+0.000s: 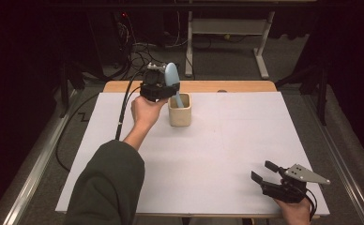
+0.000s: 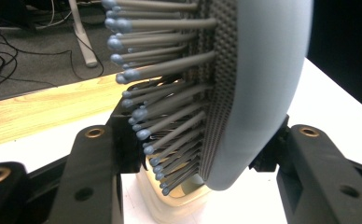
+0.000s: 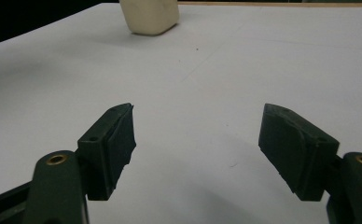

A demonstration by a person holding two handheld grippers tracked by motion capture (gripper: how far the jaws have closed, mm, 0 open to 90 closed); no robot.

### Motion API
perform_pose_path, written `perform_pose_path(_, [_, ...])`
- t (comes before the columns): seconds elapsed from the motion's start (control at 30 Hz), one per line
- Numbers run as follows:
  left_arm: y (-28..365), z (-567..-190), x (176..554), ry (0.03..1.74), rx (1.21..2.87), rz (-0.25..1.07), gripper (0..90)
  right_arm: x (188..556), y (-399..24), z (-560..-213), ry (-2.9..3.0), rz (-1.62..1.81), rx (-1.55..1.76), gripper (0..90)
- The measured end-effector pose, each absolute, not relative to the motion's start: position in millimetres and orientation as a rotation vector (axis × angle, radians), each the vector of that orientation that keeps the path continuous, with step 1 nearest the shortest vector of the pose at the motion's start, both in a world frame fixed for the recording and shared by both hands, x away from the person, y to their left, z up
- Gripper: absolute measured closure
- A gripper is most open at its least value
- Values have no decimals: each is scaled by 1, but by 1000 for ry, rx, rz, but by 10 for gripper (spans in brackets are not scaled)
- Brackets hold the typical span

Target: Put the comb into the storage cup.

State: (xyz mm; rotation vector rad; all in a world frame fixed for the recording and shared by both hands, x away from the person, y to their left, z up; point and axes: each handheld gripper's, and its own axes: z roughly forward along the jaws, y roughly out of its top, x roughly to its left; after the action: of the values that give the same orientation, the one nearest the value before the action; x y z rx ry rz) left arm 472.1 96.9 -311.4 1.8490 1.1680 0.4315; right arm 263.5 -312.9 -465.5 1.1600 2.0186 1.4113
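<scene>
Two grippers over a white desk (image 1: 208, 154), one cup (image 1: 179, 110) as landmark. Left gripper (image 1: 157, 89) raised just behind and left of the cup, fingers (image 2: 95, 172) closed narrow on a pale blue hairbrush (image 1: 171, 77). Brush gripped low on its head, head standing upright above the cup, handle reaching down into the cup's open mouth. Probably held this way so the handle drops straight in and the brush ends up standing in the cup; equally possible that it is being lifted out, cannot tell which.

Seen from the left gripper view: brush (image 2: 258, 84) with a smooth, rounded light blue back, a dark grey dotted cushion, and rows of grey bristles tipped with small blue balls, bristles pointing to the left of that view. Cup rim (image 2: 179, 205) visible directly below the head.

Cup cream-coloured, squarish with rounded corners, standing upright near the far edge of the desk.

Right gripper (image 1: 270, 176) well apart from the cup, at the near right corner of the desk, resting low. Fingers (image 3: 111, 144) spread wide, nothing between them, pointing towards the cup (image 3: 149, 16), seemingly parked out of the way while the left does the work.
</scene>
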Motion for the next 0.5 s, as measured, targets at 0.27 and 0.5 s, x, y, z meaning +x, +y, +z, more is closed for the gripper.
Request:
perform_pose_path(0.27, [95, -314, 473, 1169, 1863, 427, 496, 264, -313, -466, 2019, 1411, 1160, 274])
perform_pose_path(0.5, [93, -318, 474, 1172, 1871, 419, 496, 264, -313, -466, 2021, 1411, 1162, 275])
